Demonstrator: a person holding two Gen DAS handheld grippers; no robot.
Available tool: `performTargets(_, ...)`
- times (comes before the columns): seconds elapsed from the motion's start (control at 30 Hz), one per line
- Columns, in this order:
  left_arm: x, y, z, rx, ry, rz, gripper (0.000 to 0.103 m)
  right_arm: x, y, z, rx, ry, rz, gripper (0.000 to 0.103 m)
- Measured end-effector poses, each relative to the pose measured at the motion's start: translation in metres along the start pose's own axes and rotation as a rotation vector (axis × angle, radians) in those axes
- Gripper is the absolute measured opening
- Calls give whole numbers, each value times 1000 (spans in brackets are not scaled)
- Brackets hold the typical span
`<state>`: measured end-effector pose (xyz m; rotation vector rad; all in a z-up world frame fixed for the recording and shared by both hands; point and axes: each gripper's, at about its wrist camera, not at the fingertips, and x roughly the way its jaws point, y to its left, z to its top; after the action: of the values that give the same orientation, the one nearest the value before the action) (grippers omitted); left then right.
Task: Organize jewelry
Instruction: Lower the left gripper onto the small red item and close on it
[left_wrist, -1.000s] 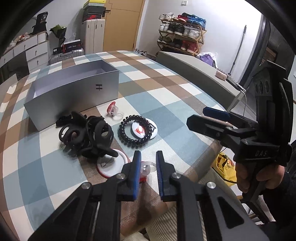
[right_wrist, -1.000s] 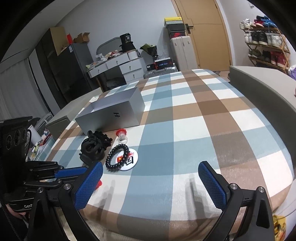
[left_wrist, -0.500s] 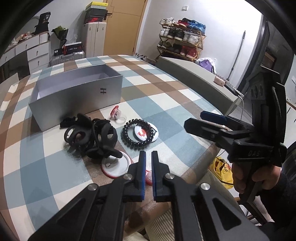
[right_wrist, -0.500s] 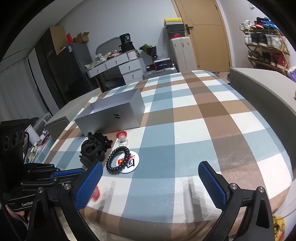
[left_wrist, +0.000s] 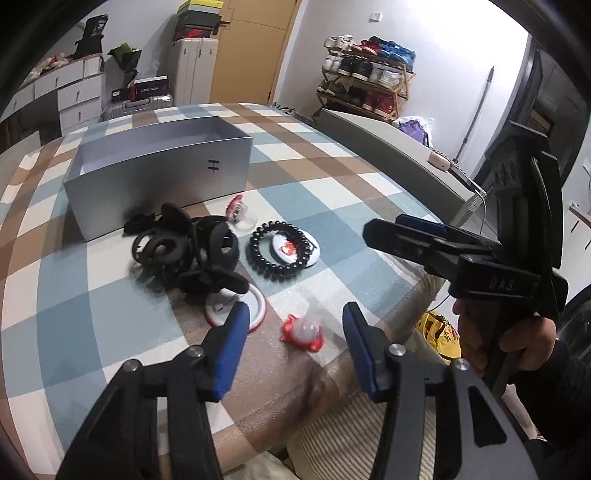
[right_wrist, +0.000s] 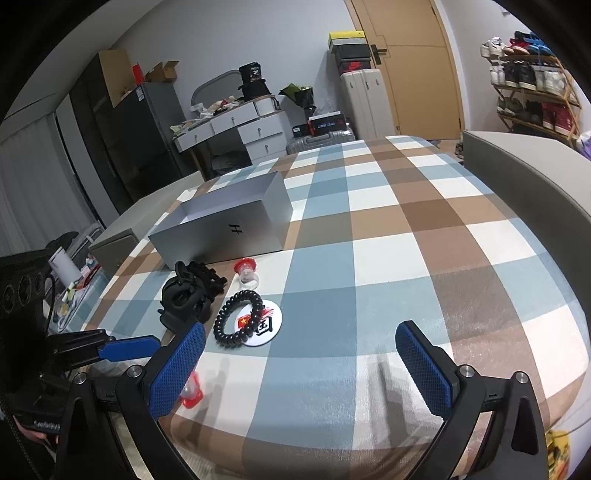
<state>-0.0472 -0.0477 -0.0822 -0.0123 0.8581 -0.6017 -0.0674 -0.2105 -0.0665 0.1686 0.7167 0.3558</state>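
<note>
Left wrist view is showing the left gripper (left_wrist: 293, 325) hovering with its blue-padded jaws spread apart and holding nothing, above the near edge of the checked tablecloth (left_wrist: 110, 314). Lying on the cloth between and just beyond the two pads is a small red and clear ring (left_wrist: 303, 330), apart from both pads. Just left of it, a round red-rimmed white badge (left_wrist: 255, 312) is sitting partly under a pile of black hair ties (left_wrist: 188, 254). Farther back, a black beaded bracelet (left_wrist: 282, 251) is resting on a white round badge with a red mark (left_wrist: 295, 247). A second red and clear ring (left_wrist: 240, 214) is lying beyond the pile, near the front wall of the open grey box (left_wrist: 162, 181), which is standing at the far left of the table. At the right, the right gripper (left_wrist: 406, 236) is reaching in sideways, held by a hand (left_wrist: 513, 350).

Right wrist view is showing the right gripper (right_wrist: 301, 360) with its jaws gaping wide and gripping nothing, over the near part of the cloth (right_wrist: 406, 258). The bracelet (right_wrist: 238, 319) and its badge (right_wrist: 262, 325) are lying just beyond its left pad, with the hair ties (right_wrist: 188, 295) to their left and the box (right_wrist: 229, 229) farther back. The near ring (right_wrist: 192, 391) is peeking out beside that left pad, blurred. The left gripper (right_wrist: 129, 347) is entering from the left edge.
</note>
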Motion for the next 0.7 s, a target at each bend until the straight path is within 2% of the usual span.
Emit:
performTargets(0.33,15,-12,-2,58,44,-34,46,0,0,-1,-2,-3,-4,103)
performTargets(0.4,16,-14,-3,69,47,-46,37,1,-1,-2,0,2,-8,103)
performTargets(0.47,17,-14,-4,78,55,-32,15,1,-2,-3,-1,6,-12,103)
performTargets(0.5,17,-14,-4,82,52,-14,12,2,-2,-3,-3,6,-11,103)
performTargets(0.7,12,-8,-2,69,55,-33,12,4,3,1,-17,17,-7,103)
